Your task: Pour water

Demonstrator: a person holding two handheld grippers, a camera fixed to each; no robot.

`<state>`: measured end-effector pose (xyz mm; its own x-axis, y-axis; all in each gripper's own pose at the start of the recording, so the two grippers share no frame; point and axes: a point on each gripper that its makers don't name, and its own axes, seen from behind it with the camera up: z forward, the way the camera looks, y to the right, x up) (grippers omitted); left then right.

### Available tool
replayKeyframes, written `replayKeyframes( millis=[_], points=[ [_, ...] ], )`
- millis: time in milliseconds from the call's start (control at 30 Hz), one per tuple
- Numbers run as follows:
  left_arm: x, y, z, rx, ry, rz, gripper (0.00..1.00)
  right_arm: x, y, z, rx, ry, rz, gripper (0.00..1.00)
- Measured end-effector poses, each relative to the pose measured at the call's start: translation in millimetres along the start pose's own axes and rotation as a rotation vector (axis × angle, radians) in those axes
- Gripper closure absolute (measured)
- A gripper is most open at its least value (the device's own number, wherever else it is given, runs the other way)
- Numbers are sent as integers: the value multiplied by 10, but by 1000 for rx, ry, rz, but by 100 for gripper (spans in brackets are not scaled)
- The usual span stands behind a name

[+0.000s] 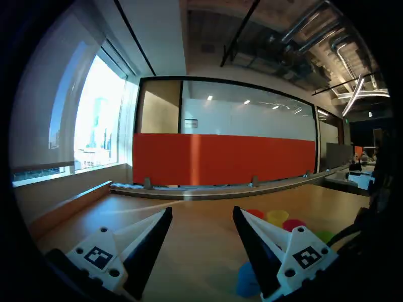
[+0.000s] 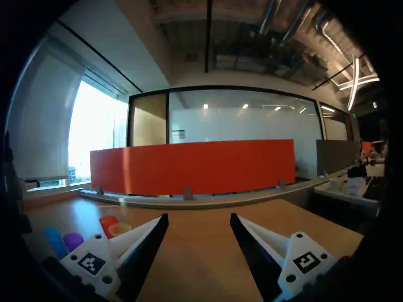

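Several coloured cups stand on a wooden table (image 1: 201, 236). In the left gripper view a red cup (image 1: 255, 213), a yellow cup (image 1: 277, 217), a pink cup (image 1: 293, 224) and a green cup (image 1: 325, 235) sit to the right of my left gripper (image 1: 201, 217), and a blue cup (image 1: 248, 280) lies low beside its right finger. The left gripper is open and holds nothing. In the right gripper view a blue cup (image 2: 54, 240), a purple cup (image 2: 73, 240), a red cup (image 2: 107, 222) and a yellow cup (image 2: 120, 229) stand left of my right gripper (image 2: 199, 221), which is open and empty.
An orange partition (image 1: 224, 159) runs along the table's far edge, with a glass wall behind it. A bright window (image 1: 98, 126) and a wooden ledge (image 1: 70, 209) are on the left. Desks with dark objects (image 2: 352, 183) stand at the right.
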<state>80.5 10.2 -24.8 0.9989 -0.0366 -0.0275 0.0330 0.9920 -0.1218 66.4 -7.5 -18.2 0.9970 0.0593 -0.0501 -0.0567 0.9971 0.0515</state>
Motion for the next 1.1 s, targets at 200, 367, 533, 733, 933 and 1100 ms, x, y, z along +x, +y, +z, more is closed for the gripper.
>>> replayKeyframes(
  millis=[200,367,533,733,933,1100],
  points=[
    [-6,-4,9,21,16,6,11,-23,28,-1,-12,-13,29,5],
    [-31,7,-1,36,25,23,11,-70,52,-3,-34,-28,41,5],
    [-85,6,6,58,26,48,11,-102,72,8,-46,-39,65,5],
    [-126,23,13,83,33,69,11,-71,96,44,-57,-37,60,5],
    [-237,76,27,99,34,100,11,10,107,84,-67,-20,48,5],
    [-337,103,71,102,29,112,11,109,113,94,-74,0,42,5]
  ],
)
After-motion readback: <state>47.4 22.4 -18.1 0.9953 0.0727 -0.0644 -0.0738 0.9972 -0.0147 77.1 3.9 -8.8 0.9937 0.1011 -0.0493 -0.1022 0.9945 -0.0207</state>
